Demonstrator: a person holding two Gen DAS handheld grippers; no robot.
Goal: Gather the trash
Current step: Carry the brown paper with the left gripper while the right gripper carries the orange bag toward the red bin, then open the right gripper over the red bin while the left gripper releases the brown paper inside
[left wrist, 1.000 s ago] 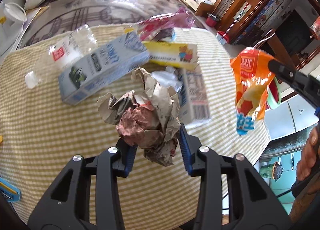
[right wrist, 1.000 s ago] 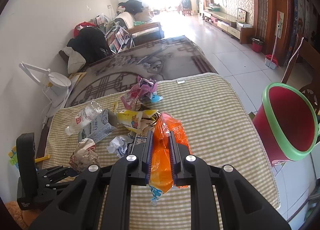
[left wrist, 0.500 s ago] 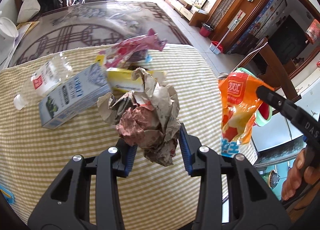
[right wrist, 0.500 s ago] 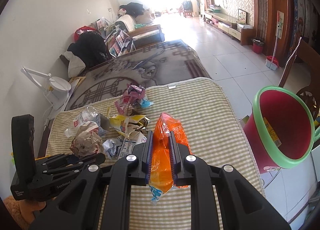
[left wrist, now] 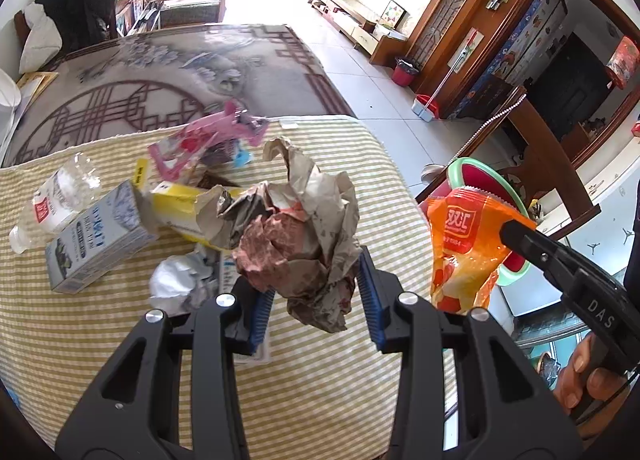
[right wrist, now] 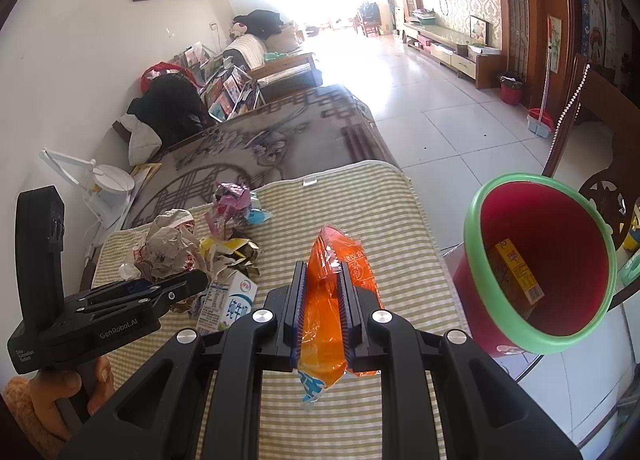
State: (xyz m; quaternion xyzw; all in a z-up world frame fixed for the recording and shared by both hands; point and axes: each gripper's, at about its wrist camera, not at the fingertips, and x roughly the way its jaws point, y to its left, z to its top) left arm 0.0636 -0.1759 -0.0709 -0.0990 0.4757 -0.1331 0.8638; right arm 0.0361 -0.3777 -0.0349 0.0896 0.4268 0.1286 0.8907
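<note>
My left gripper point(left wrist: 316, 292) is shut on a crumpled brown paper wad point(left wrist: 296, 228), lifted above the striped tablecloth point(left wrist: 320, 380). The same wad point(right wrist: 170, 244) shows at the left of the right wrist view, in the left gripper point(right wrist: 188, 284). My right gripper point(right wrist: 323, 300) is shut on an orange snack bag point(right wrist: 328, 324), which hangs over the cloth; the bag point(left wrist: 464, 244) appears at the right of the left wrist view. A red bin with a green rim point(right wrist: 540, 264) stands right of the table, a yellow carton point(right wrist: 518, 272) inside it.
On the cloth lie a blue-white milk carton point(left wrist: 96, 236), a clear plastic bottle point(left wrist: 56, 196), a yellow box point(left wrist: 180, 200), a pink wrapper point(left wrist: 204, 136) and white crumpled paper point(left wrist: 176, 284). A white desk lamp point(right wrist: 108, 180) stands at the left. A dark wooden chair point(right wrist: 596, 108) is behind the bin.
Both grippers have moved right toward the red bin with their loads; the bin looms larger in the right wrist view and the table litter has slid left.
</note>
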